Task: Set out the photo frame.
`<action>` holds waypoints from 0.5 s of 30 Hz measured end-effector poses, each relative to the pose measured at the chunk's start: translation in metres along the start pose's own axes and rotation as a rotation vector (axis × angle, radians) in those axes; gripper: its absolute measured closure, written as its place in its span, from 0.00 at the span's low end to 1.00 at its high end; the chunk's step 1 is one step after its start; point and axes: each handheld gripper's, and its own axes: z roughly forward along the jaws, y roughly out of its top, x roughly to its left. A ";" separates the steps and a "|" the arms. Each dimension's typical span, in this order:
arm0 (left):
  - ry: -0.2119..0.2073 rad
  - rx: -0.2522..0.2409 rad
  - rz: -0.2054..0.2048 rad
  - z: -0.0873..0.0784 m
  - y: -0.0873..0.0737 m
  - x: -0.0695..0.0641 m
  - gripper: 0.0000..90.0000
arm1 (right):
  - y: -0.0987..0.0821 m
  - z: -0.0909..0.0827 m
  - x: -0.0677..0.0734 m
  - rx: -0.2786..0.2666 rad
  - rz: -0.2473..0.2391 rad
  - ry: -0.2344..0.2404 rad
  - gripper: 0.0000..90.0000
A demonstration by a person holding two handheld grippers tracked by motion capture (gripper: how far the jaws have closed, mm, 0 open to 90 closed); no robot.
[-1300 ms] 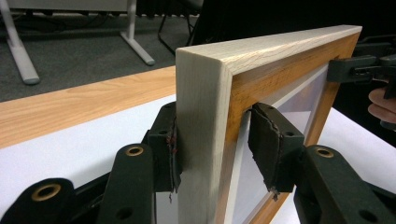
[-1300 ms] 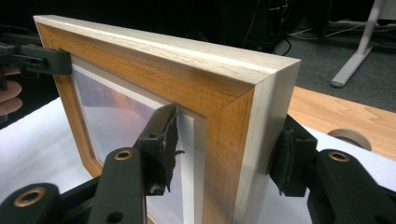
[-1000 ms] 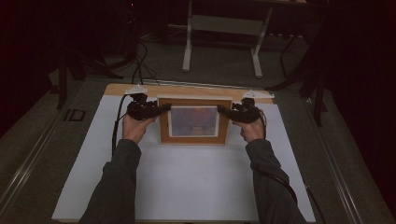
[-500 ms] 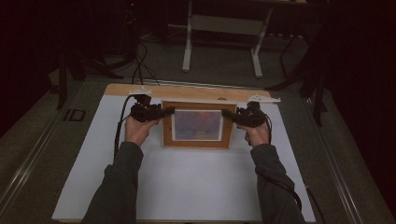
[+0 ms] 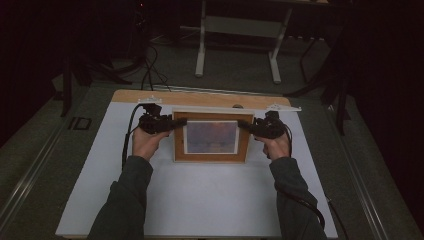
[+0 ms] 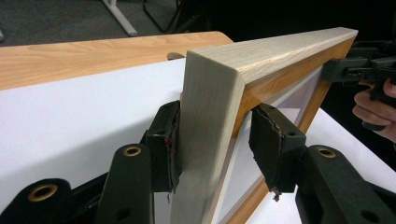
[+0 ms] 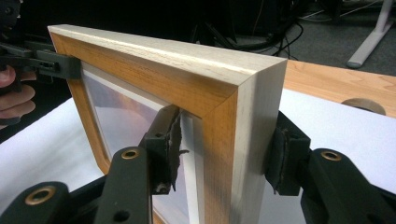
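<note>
Counting from the largest down: one table (image 5: 200, 97), one white sheet (image 5: 200, 200), one frame (image 5: 211, 136), two grippers and two hands.

Wooden and pale brown, the table shows bare only as a strip along its far edge; the flat, matte white sheet covers the rest of it, out to the near edge.

One rectangular wooden frame (image 6: 219, 93) stands near the far edge, about midway between the left and right edges of the sheet. Its outer sides are pale, grainy wood with mitred corners, and its front face is a warmer orange-brown. Inside sits one picture (image 5: 210, 137) under a glossy pane, with a white border around hazy orange and grey tones (the subject is too blurred to tell).

One left gripper (image 5: 167, 124) is clamped on the frame's left side; in the left gripper view its two black jaws, with worn, ragged pads (image 6: 164, 140), press one on the back and one on the front of the frame. One right gripper (image 5: 250, 126) grips the right side the same way, its frayed pads (image 7: 164, 149) tight on front and back in the right gripper view.

One left hand (image 5: 147, 144) and one right hand (image 5: 276, 147) hold the grippers, both sleeves dark.
</note>
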 end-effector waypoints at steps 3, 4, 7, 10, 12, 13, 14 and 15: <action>-0.003 0.005 -0.008 -0.004 -0.002 0.000 0.61 | 0.000 0.000 0.003 0.005 0.002 0.003 0.57; -0.005 0.011 -0.011 -0.005 -0.002 0.000 0.61 | -0.001 0.001 0.004 0.005 0.002 0.004 0.57; -0.008 0.013 -0.022 -0.007 -0.003 0.000 0.61 | -0.001 0.001 0.005 0.010 0.004 0.005 0.57; -0.008 0.015 -0.027 -0.008 -0.004 -0.001 0.61 | -0.001 0.000 0.006 0.016 0.006 0.008 0.57; -0.010 0.015 -0.030 -0.009 -0.005 -0.001 0.61 | -0.001 0.000 0.007 0.017 0.006 0.010 0.57; -0.008 0.015 -0.031 -0.009 -0.005 -0.002 0.61 | -0.001 0.000 0.007 0.018 0.005 0.010 0.57; -0.007 0.014 -0.031 -0.009 -0.006 -0.003 0.61 | -0.001 0.000 0.007 0.018 0.006 0.010 0.57; -0.007 0.012 -0.036 -0.010 -0.006 -0.003 0.61 | -0.002 0.000 0.007 0.017 0.009 0.011 0.57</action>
